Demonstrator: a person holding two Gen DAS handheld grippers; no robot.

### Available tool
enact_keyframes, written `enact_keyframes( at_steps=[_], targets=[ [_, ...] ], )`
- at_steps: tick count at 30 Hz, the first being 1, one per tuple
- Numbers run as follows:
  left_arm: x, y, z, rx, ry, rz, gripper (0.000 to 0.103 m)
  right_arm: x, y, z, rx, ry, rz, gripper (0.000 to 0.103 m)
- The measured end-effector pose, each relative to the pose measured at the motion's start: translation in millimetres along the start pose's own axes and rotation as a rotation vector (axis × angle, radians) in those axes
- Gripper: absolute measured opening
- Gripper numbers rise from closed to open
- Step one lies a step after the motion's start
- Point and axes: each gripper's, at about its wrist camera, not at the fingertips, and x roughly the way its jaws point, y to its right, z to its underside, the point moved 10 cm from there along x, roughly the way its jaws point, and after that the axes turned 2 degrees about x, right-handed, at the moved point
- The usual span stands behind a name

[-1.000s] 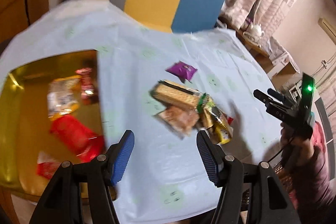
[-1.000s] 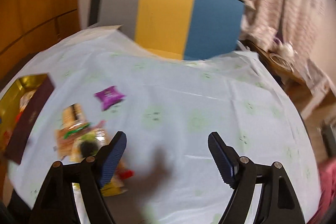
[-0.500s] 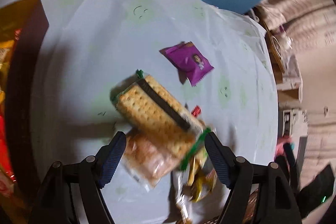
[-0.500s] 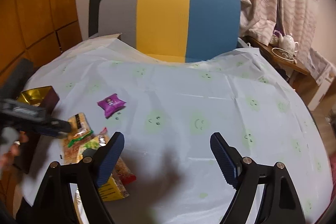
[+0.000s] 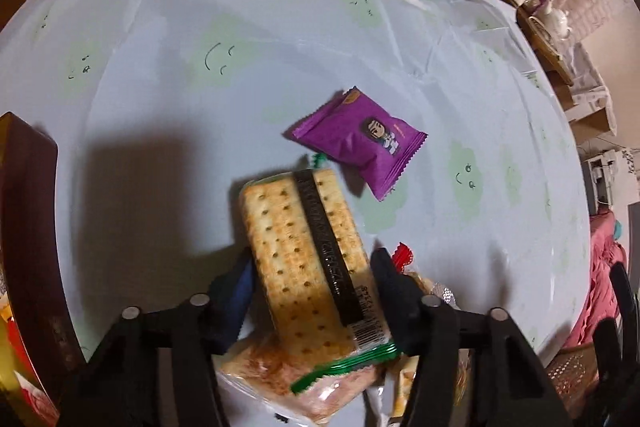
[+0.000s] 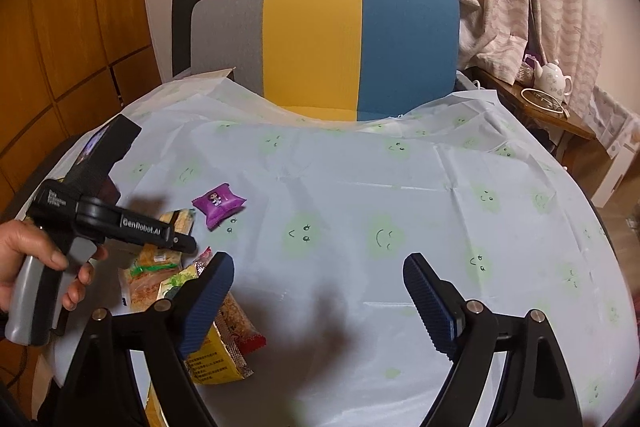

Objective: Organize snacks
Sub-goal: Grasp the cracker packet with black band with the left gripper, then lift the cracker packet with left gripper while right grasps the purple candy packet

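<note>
The cracker pack (image 5: 308, 259), atop the snack pile (image 6: 188, 287) on the tablecloth (image 5: 168, 99), is clamped by the just-closing left gripper (image 5: 316, 287). The right gripper (image 6: 318, 291) is held open over bare cloth. Red packets (image 5: 28, 387) are seen in the gold box (image 5: 28, 187).

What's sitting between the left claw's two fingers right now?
The long clear-wrapped pack of golden crackers with a dark band lies between the left claw fingers, atop the snack pile, in the left wrist view. The jaws have just been closing on it.

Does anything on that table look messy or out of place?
Yes. Most snacks sit in a jumbled, overlapping pile near the table's edge, while the purple packet lies alone beyond it. The cracker pack sits between the left gripper's fingers.
</note>
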Motion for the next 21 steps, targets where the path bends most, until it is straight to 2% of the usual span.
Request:
enact_keyframes(
  at_steps=[3, 8, 12, 21],
  targets=[
    [-18.9, -5.9, 3.8, 0.048, 0.064, -0.005, 0.049, 2.0, -0.5, 2.2, -0.013, -0.010, 0.009, 0.087],
    [-53.0, -8.0, 16.4, 0.142, 0.168, -0.028, 0.049, 8.2, 0.5, 7.4, -0.030, -0.039, 0.030, 0.087],
    [-70.6, -10.3, 44.0, 0.192, 0.205, -0.024, 0.049, 14.0, 1.0, 13.5, -0.041, -0.067, 0.046, 0.087],
    [-84.4, -0.3, 116.1, 0.350, 0.275, -0.083, 0.049, 26.6, 3.8, 26.7, -0.031, -0.135, 0.061, 0.087]
  ],
)
